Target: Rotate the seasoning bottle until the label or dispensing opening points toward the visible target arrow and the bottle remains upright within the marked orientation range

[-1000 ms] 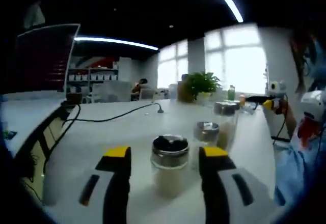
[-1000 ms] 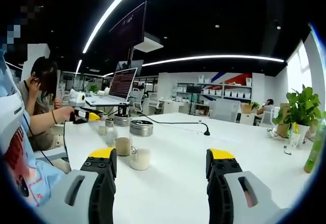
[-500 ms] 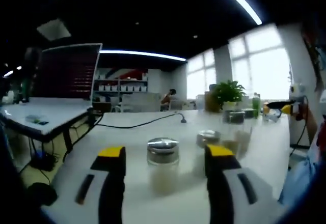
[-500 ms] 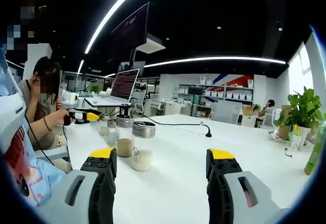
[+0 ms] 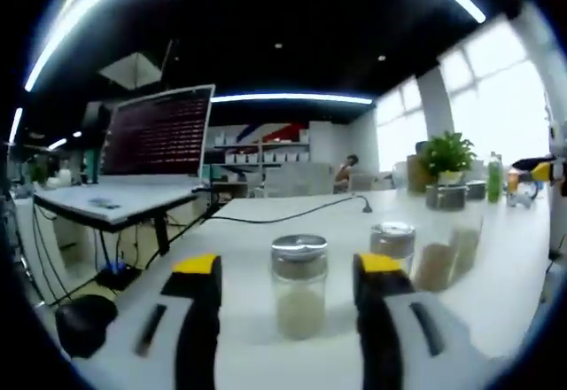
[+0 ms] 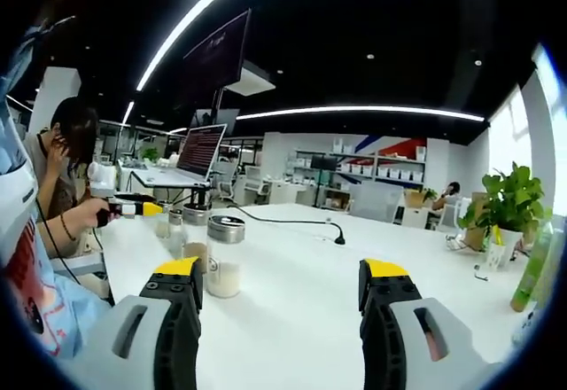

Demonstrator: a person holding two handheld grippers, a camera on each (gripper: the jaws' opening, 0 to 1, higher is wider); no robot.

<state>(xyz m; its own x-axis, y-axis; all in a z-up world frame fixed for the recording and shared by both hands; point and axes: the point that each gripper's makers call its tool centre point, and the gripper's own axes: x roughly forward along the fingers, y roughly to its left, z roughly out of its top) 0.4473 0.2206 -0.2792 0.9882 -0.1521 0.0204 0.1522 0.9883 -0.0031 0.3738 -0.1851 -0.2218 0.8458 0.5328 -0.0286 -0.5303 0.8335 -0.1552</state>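
Note:
A glass seasoning bottle (image 5: 299,285) with a metal lid and pale contents stands upright on the white table (image 5: 248,239), between the jaws of my left gripper (image 5: 287,270), which is open and not touching it. A second, similar bottle (image 5: 392,248) stands just behind to the right. In the right gripper view the pale bottle (image 6: 223,255) stands left of centre, with a brownish-filled one (image 6: 192,250) beside it. My right gripper (image 6: 282,276) is open over bare table, to the right of the bottles. I see no arrow mark.
More jars (image 5: 446,230) stand at the right. A black cable (image 6: 292,222) crosses the table. A laptop (image 6: 190,155) sits at the far left, a person (image 6: 62,186) holding a yellow-tipped tool (image 6: 133,207) beside it. Potted plant (image 6: 505,204) and green bottle (image 6: 534,266) stand at the right.
The left view has dropped lower and swung, so the bottle is seen from the side rather than from above. The right view shifted slightly; the bottles sit a little further left.

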